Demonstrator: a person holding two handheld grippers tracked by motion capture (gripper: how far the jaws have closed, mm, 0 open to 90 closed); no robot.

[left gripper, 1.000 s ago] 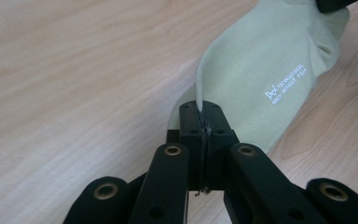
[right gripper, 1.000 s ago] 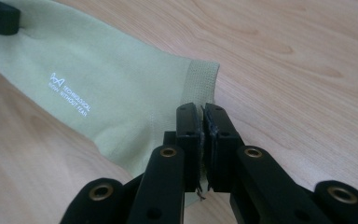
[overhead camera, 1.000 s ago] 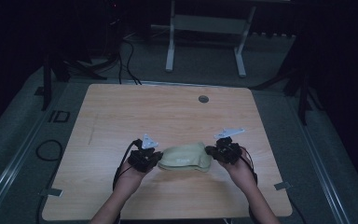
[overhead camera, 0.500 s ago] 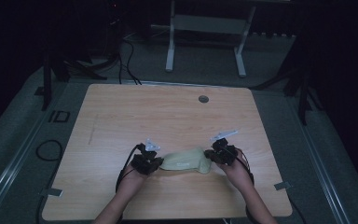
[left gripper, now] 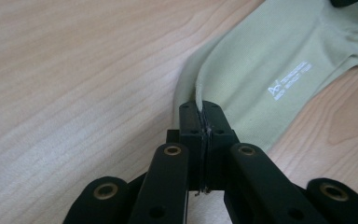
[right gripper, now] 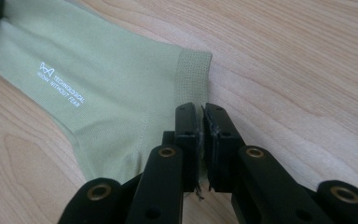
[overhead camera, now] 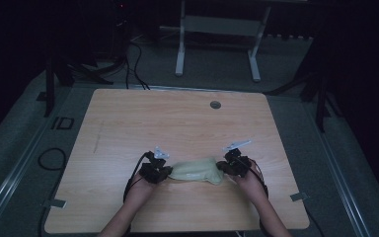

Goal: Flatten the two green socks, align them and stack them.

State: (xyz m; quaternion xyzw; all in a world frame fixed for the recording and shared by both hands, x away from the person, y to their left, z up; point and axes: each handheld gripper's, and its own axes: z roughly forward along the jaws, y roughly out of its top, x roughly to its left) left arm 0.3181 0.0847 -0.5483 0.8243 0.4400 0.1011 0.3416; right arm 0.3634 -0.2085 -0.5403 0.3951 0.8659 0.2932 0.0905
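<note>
1. Your left claw (overhead camera: 164,172) is pinching the left end of the sock (overhead camera: 197,170); in the left gripper view the jaws are pressed together on a thin raised fold of the fabric (left gripper: 199,93).
2. Your right claw (overhead camera: 225,166) sits at the sock's right end. In the right gripper view its jaws are nearly together, with a narrow slit between them, and the sock's ribbed cuff (right gripper: 193,77) lies just ahead of the tips. The fabric runs down to the left jaw, but you cannot tell from these views whether any of it is caught in the slit.
3. The sock is pale green with small white lettering (right gripper: 60,86). It lies stretched left to right between your two claws, in the near half of the table (overhead camera: 177,123), roughly centred between the side edges.
4. The near table edge (overhead camera: 177,230) is close behind your hands; your forearms cross it from below.
5. Ahead of the sock the wood is bare up to the far edge, where a small round grommet (overhead camera: 215,104) sits, well apart from the sock.
6. To the left and right, open wood stretches from each claw to the side edges.
7. A cable (overhead camera: 131,180) trails from the left claw back along your left hand (overhead camera: 140,190).
</note>
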